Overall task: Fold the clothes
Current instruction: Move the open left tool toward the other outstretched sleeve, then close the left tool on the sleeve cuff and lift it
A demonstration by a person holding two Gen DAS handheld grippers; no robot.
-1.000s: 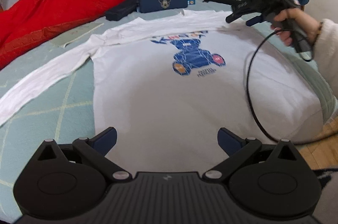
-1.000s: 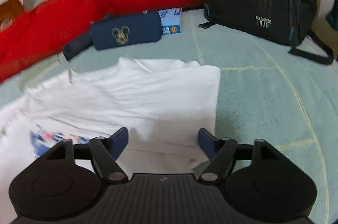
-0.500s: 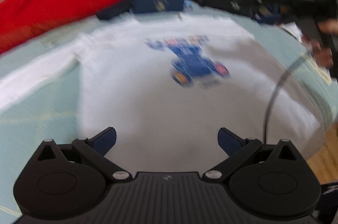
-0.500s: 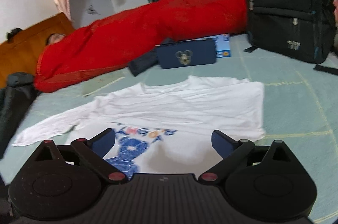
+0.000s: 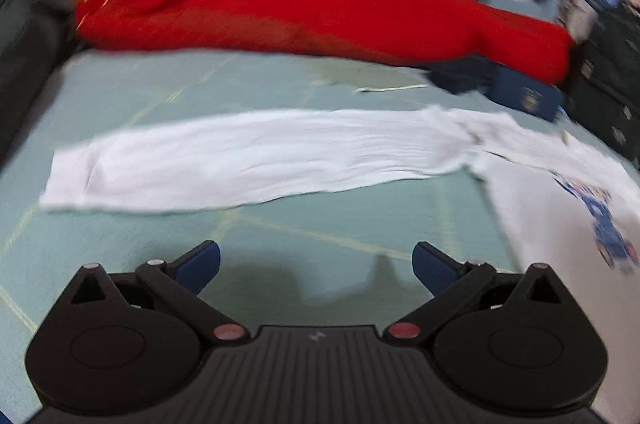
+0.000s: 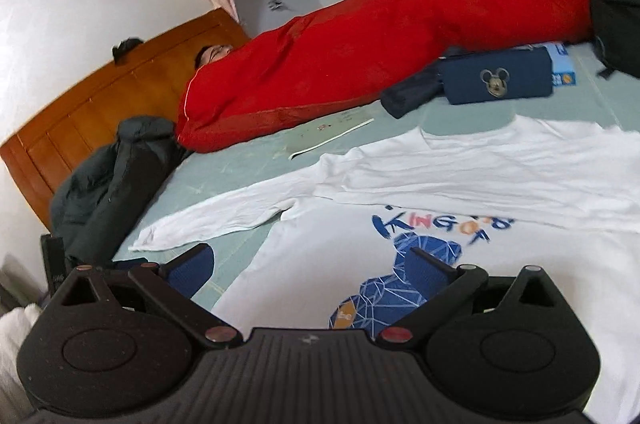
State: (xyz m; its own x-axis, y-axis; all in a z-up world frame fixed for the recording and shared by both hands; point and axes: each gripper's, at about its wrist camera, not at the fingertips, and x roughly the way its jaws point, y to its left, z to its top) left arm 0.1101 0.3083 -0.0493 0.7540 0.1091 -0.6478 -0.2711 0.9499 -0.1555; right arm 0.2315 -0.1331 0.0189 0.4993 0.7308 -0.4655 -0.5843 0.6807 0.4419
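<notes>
A pale green bed sheet (image 6: 248, 164) with thin yellow lines covers the bed and carries everything. Along its far side lies a long red quilt (image 6: 360, 56), with a person's head just showing at its end by the wooden headboard (image 6: 100, 96). A dark padded jacket (image 6: 104, 184) is bunched at the headboard end of the bed.

The white long-sleeved shirt (image 6: 500, 184) lies flat on the sheet, print side up, with a blue bear and lettering on its chest. One sleeve is folded across the upper body; the other sleeve (image 5: 248, 156) stretches straight out over the sheet toward the headboard side, cuff at the far end.

Beyond the collar sit a navy pouch (image 6: 500, 80) with a mouse badge, a dark bundle touching it, and a small blue box behind it. A black backpack (image 5: 608, 80) stands at the edge past them.

The left claw (image 5: 316, 262) hangs over bare sheet just in front of the outstretched sleeve, jaws spread wide and empty. The right claw (image 6: 310, 268) hovers over the shirt's chest near the bear print, jaws wide apart, gripping nothing.
</notes>
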